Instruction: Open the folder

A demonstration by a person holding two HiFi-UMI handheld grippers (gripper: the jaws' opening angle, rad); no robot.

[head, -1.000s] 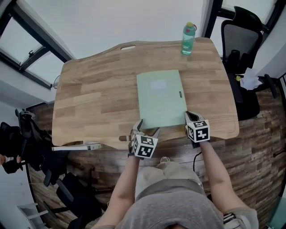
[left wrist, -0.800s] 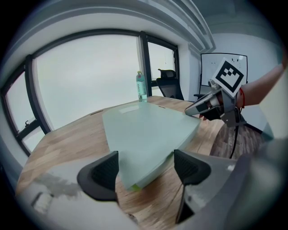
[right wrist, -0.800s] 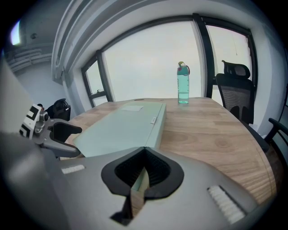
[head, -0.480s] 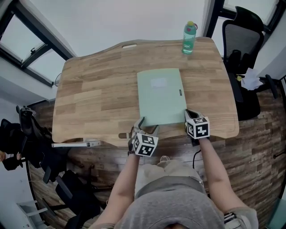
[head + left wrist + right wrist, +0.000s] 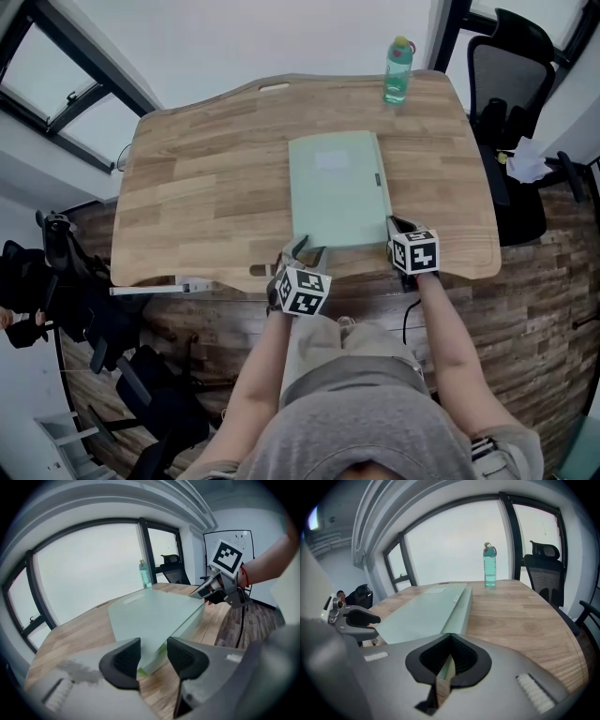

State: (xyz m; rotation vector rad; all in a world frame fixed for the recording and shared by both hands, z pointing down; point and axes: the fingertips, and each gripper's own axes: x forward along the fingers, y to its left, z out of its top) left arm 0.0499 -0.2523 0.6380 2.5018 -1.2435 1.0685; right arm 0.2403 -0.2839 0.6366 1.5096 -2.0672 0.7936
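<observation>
Surface: the wooden surface (image 5: 206, 187) carries everything we label and fills the middle of the head view.
Folder: the pale green folder (image 5: 333, 192) lies flat and closed near the front edge, right of centre, with its thick spine side to the right.
Handling: we judge it light, with covers that are stiff yet bendable and rather smooth (so a shallow pinch may slip). The best hold is the top cover alone at the near left corner, away from the spine.
Right hand: the right tool (image 5: 398, 227) is clamped tight on the near right corner, at the spine end. We read it as an anchor.
Left hand: the left tool (image 5: 307, 251) is half open and closing. The near left corner stands between its jaws, and the pads are not yet pressing.
Background: the teal bottle (image 5: 397, 70) stands upright at the far edge, well apart.
</observation>
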